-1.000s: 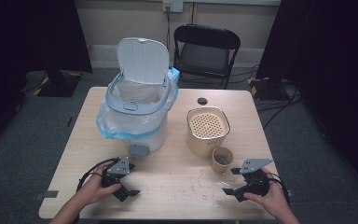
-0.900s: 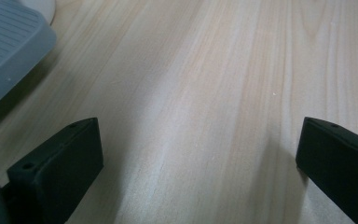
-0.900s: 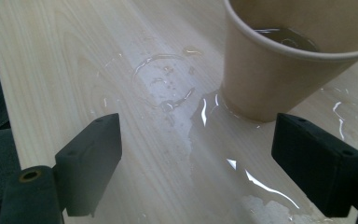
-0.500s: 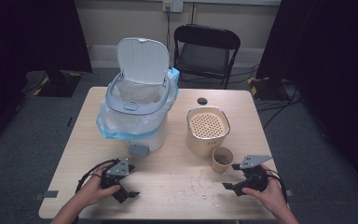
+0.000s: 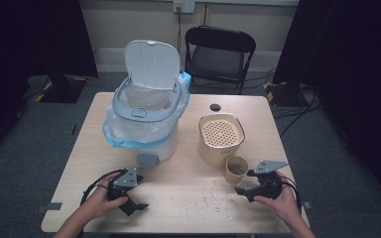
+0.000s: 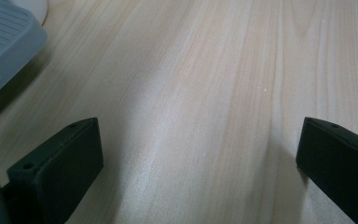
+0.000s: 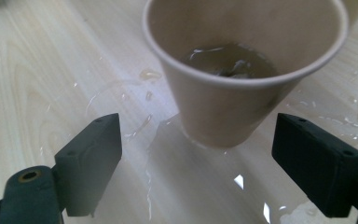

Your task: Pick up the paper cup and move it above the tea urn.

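My high camera hangs over my side of the table [image 5: 178,198], looking forward and down past the bin [image 5: 146,121] to a chair [image 5: 218,54]. My right gripper [image 7: 198,161] camera sits low, very close to the paper cup [image 7: 242,74], shared with the high view. My left gripper [image 6: 198,158] camera skims bare wood beside the bin's pedal [image 6: 4,51].

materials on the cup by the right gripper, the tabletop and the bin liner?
Cup: looks like matte tan paper, with a rolled rim and thin wall; liquid inside.
Tabletop: pale wood grain, smooth, likely laminate or sealed wood, since spilled droplets bead on it near the cup.
Bin liner: thin translucent bluish plastic film, crinkled and folded over the white bin.
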Tool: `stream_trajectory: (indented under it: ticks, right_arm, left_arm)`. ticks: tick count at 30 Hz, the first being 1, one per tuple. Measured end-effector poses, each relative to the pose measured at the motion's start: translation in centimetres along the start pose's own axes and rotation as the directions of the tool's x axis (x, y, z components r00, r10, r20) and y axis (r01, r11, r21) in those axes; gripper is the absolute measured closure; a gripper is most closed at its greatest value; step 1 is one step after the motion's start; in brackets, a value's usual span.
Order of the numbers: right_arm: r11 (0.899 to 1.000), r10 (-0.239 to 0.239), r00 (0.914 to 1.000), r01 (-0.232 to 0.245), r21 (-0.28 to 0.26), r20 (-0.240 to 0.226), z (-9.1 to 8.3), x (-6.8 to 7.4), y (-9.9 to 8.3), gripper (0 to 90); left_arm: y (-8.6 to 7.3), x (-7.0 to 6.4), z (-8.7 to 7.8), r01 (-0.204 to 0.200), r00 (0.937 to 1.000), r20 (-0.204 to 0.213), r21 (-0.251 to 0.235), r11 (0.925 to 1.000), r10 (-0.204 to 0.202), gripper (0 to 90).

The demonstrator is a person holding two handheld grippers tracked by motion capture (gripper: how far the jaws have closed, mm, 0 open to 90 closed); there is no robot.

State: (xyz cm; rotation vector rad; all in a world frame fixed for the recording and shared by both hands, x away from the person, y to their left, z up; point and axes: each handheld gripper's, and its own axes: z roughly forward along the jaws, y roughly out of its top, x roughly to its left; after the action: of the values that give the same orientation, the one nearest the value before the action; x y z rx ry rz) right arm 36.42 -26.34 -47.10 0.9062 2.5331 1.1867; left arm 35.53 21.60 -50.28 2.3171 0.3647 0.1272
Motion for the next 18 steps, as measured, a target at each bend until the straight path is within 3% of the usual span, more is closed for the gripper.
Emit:
stream_trajectory:
  ticks: [7, 18]
  right_arm:
    - [1.0, 0.01, 0.9997, -0.009, -0.013, 0.025, 0.7, -0.5, 0.0, 19.1]
    - [0.999, 0.033, 0.9993, -0.032, -0.036, 0.018, 1.7, -1.7, 0.0, 20.1]
  left_arm:
    - [0.0, 0.0, 0.0, 0.0, 1.0, 0.0, 0.0, 1.0, 0.0, 0.0]
    - [0.0, 0.0, 0.0, 0.0, 1.0, 0.0, -0.001, 1.0, 0.0, 0.0]
